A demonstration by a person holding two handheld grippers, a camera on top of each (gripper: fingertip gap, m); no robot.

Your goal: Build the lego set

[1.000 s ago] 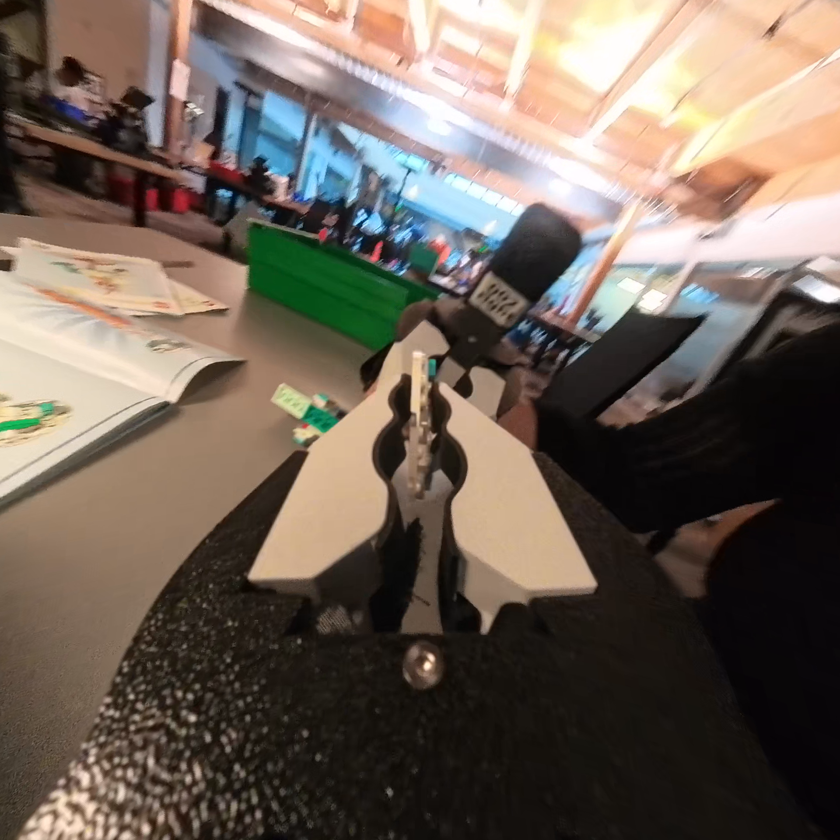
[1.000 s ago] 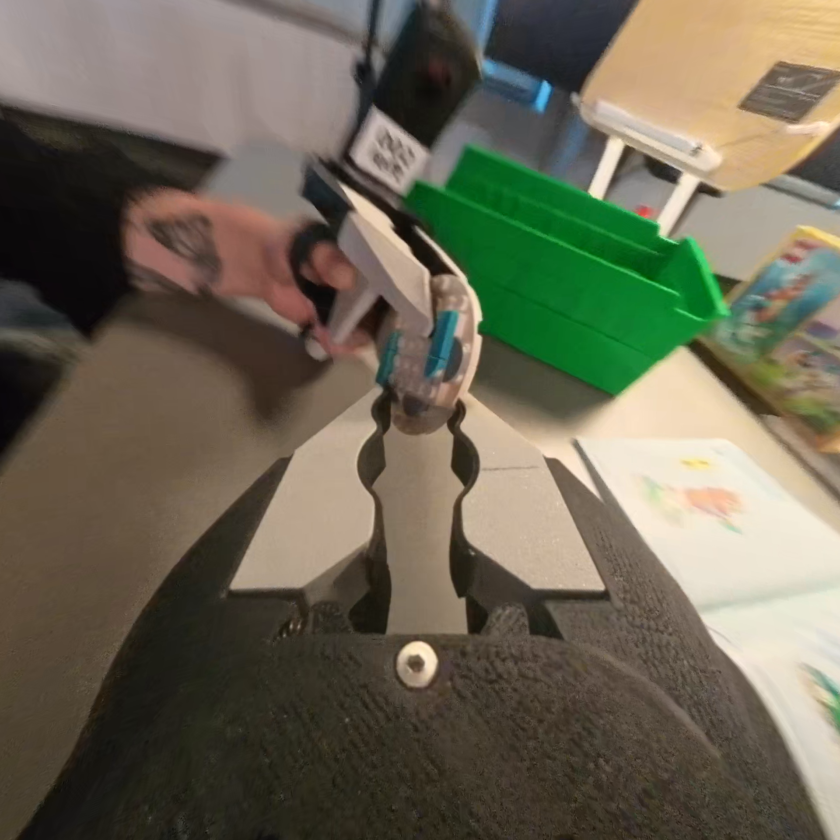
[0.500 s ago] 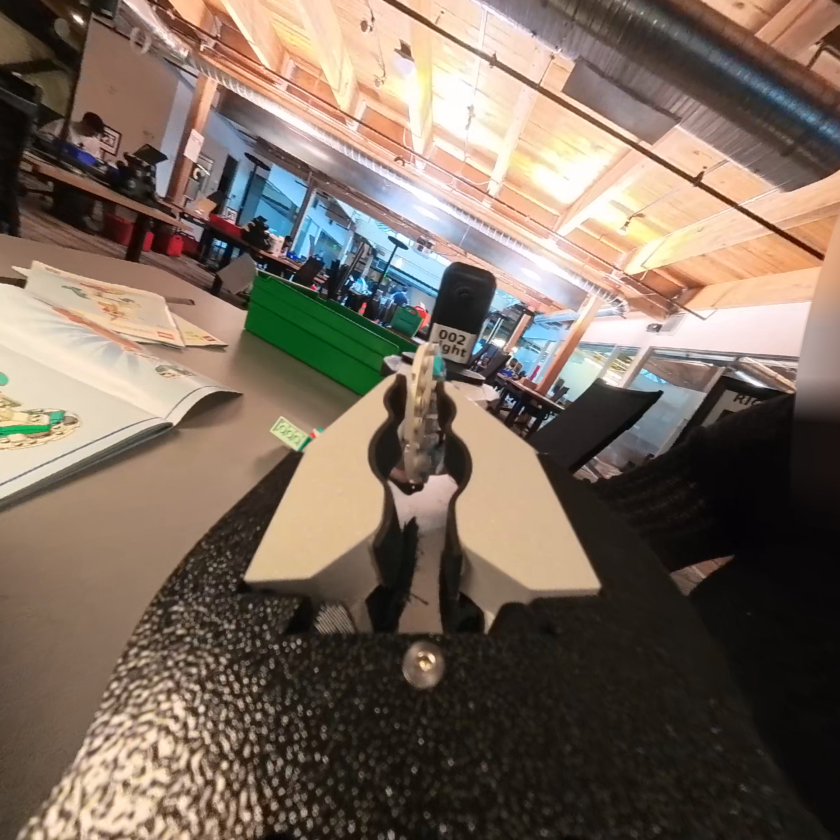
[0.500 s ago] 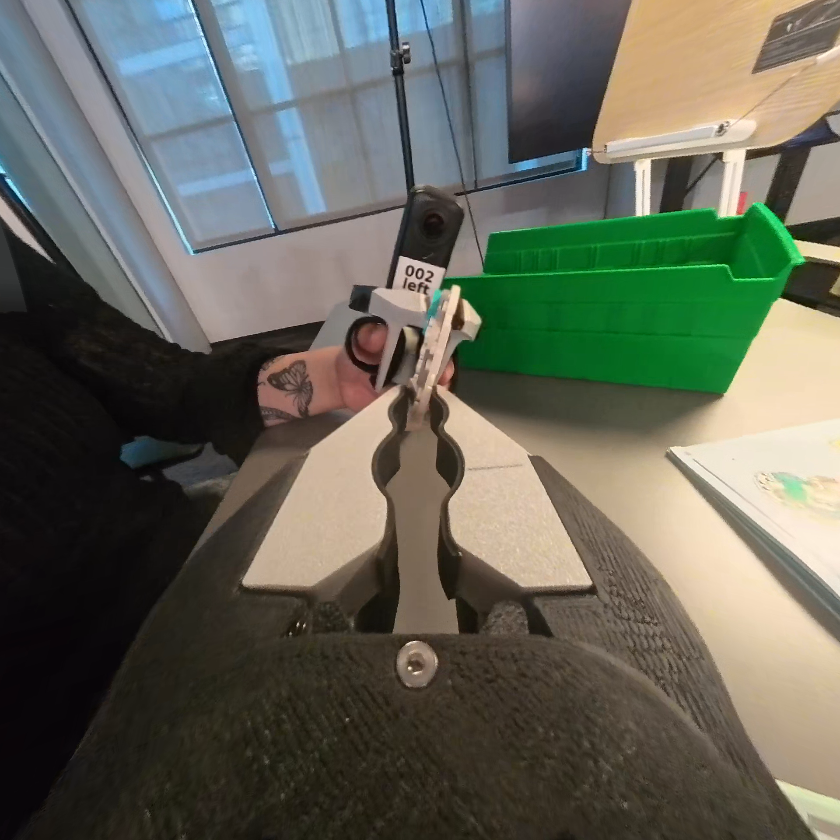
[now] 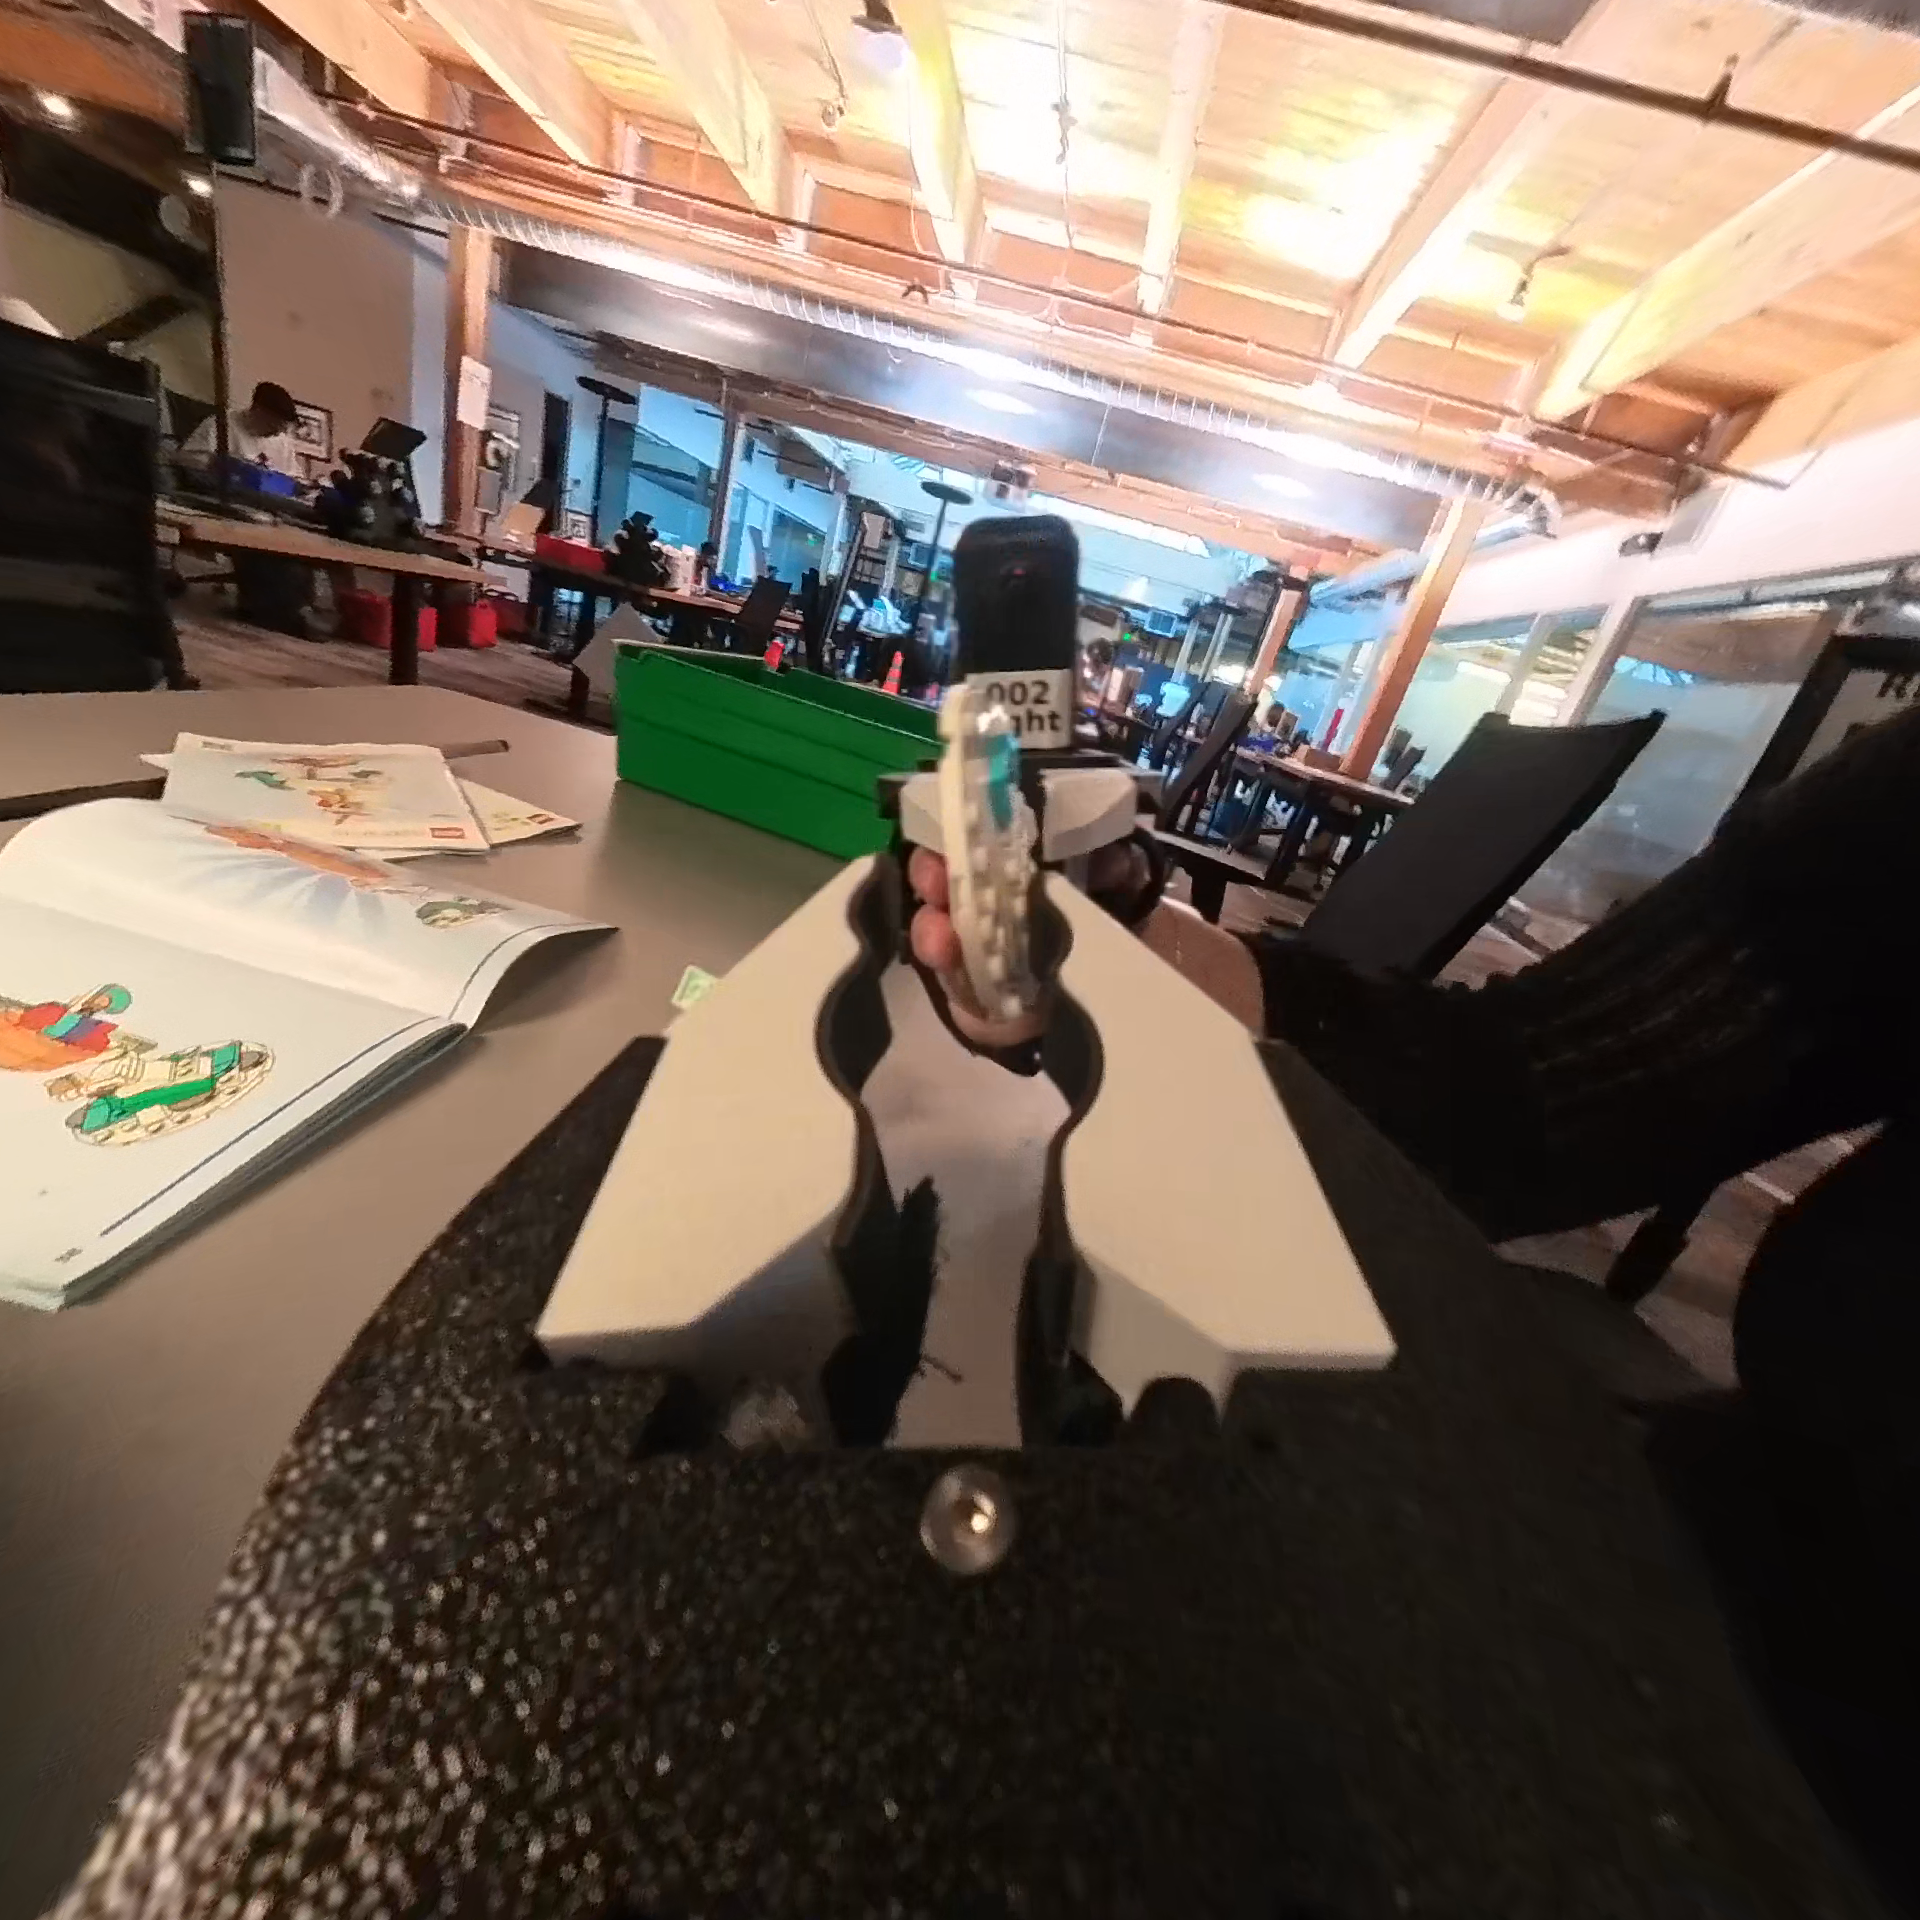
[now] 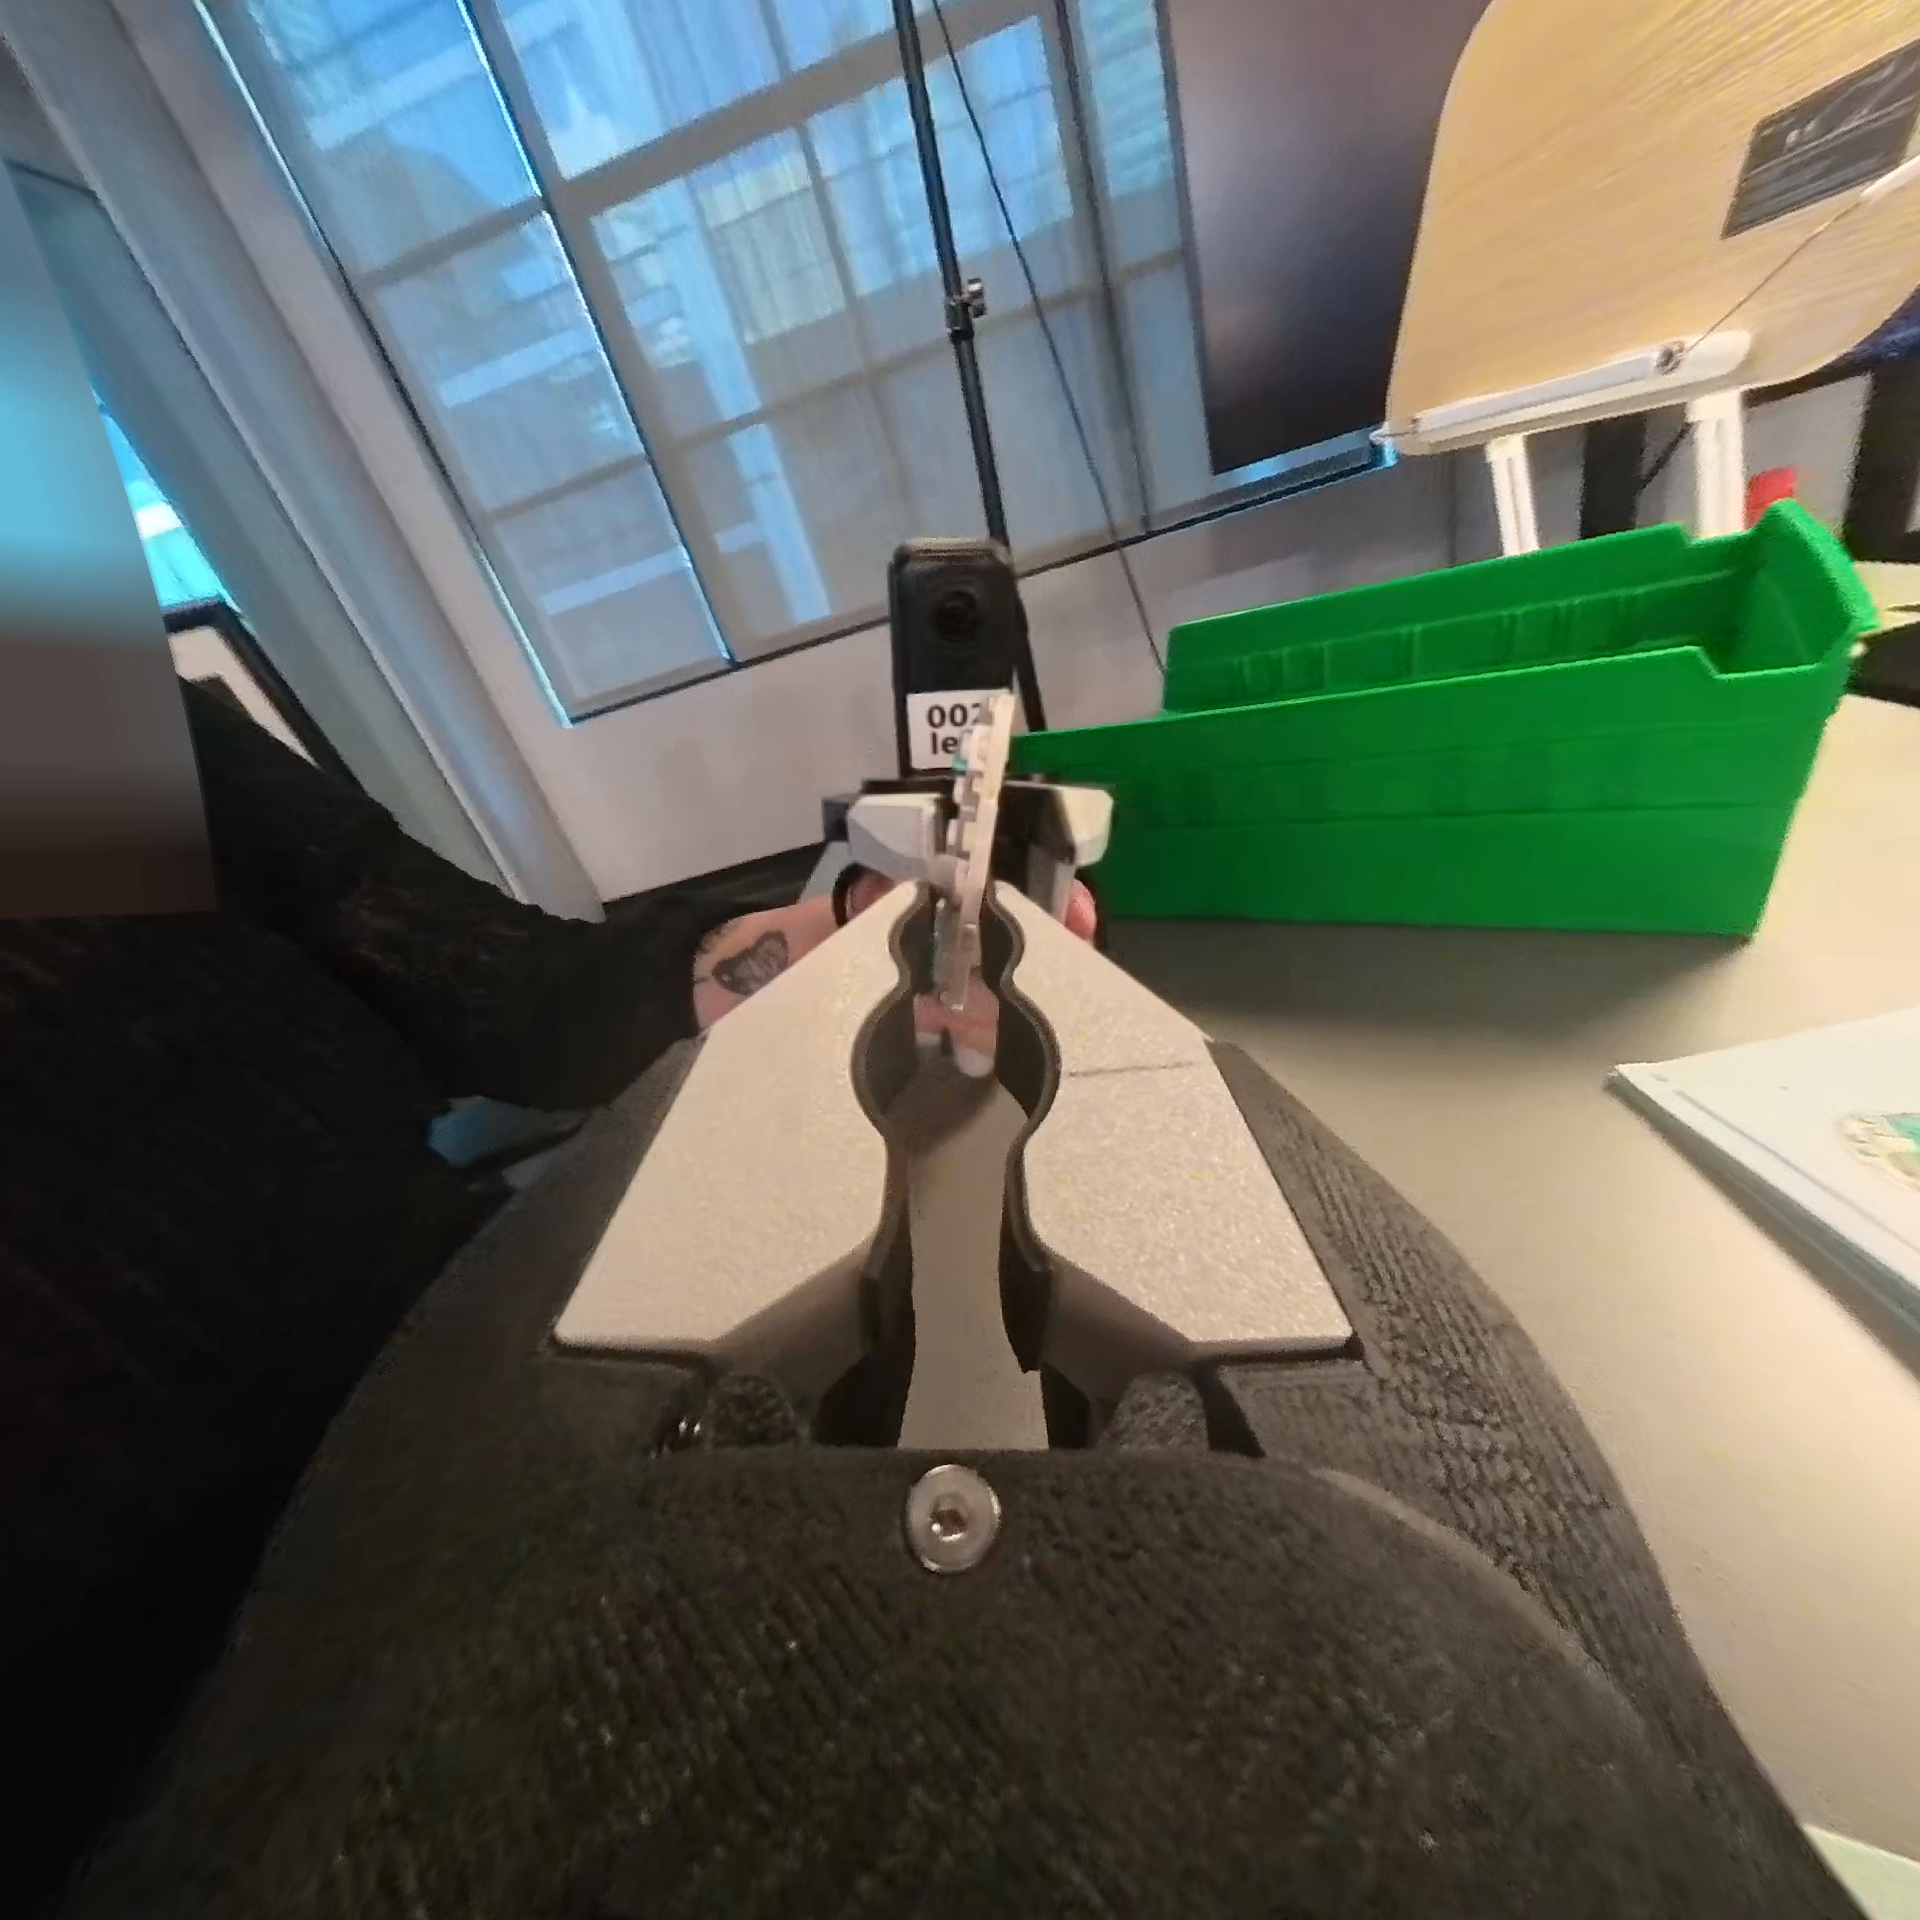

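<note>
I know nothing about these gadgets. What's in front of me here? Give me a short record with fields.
Setting: grey table in a large workshop
Left hand-held gripper: jaws apart around the brick plate, not pressing it
Right hand-held gripper: closed on the brick plate
Brick plate: thin, white with a teal piece, standing on edge between the two grippers
Green bin: on the table, beyond the grippers
Open booklet: lying flat on the table
Loose leaflets: behind the booklet
Small green brick: on the table by the left gripper
</note>
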